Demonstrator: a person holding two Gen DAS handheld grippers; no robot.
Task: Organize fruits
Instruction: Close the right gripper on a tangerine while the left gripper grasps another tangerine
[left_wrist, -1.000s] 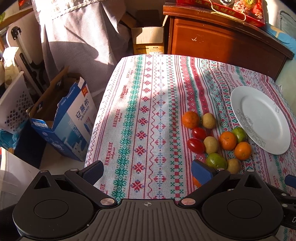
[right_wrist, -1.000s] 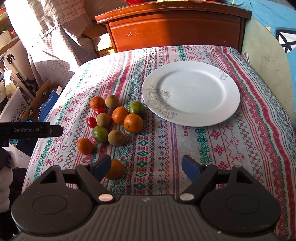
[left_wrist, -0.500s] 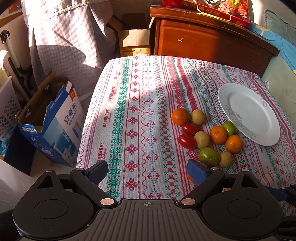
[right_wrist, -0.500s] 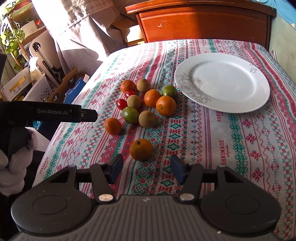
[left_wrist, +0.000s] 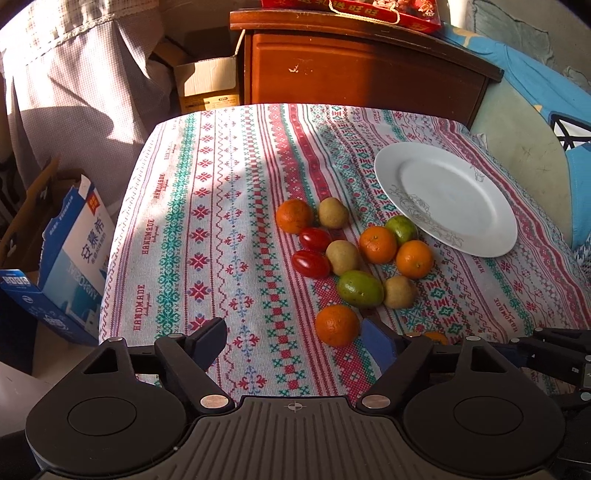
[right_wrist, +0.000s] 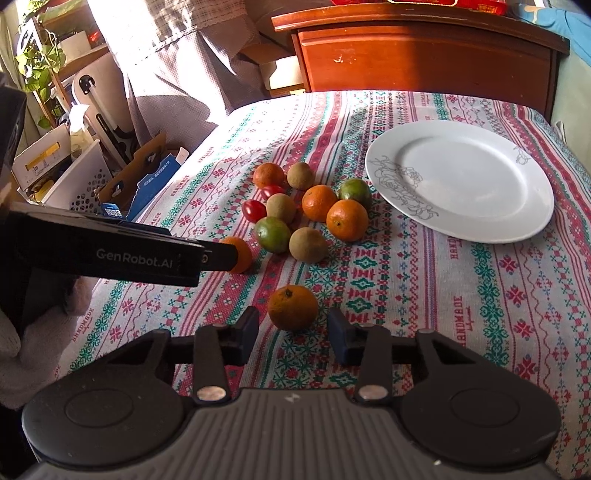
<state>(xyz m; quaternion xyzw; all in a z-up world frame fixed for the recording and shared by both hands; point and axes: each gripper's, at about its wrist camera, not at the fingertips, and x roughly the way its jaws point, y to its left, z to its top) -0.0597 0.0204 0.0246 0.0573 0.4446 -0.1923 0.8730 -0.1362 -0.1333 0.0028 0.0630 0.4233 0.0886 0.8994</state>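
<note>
A cluster of oranges, green limes, brown kiwis and two red tomatoes (left_wrist: 310, 263) lies on the patterned tablecloth (left_wrist: 207, 229), left of an empty white plate (left_wrist: 447, 199), also in the right wrist view (right_wrist: 461, 181). My right gripper (right_wrist: 292, 330) is open, its blue pads on either side of a lone orange (right_wrist: 292, 307) just ahead of them. My left gripper (left_wrist: 295, 338) is open above the table's near edge, with another orange (left_wrist: 337, 325) just inside its right pad. The left gripper's body (right_wrist: 110, 254) crosses the right wrist view.
A wooden cabinet (left_wrist: 362, 74) stands behind the table. Cardboard boxes (left_wrist: 208, 85) and a blue carton (left_wrist: 70, 258) sit on the floor at the left. A white basket (right_wrist: 77, 177) and a plant (right_wrist: 37, 62) are further left. A blue cushion (left_wrist: 546, 110) is at the right.
Both grippers have moved in toward the fruit. The right gripper's pads have narrowed and now flank the lone orange. The left gripper has shifted right, bringing an orange beside its right pad.
</note>
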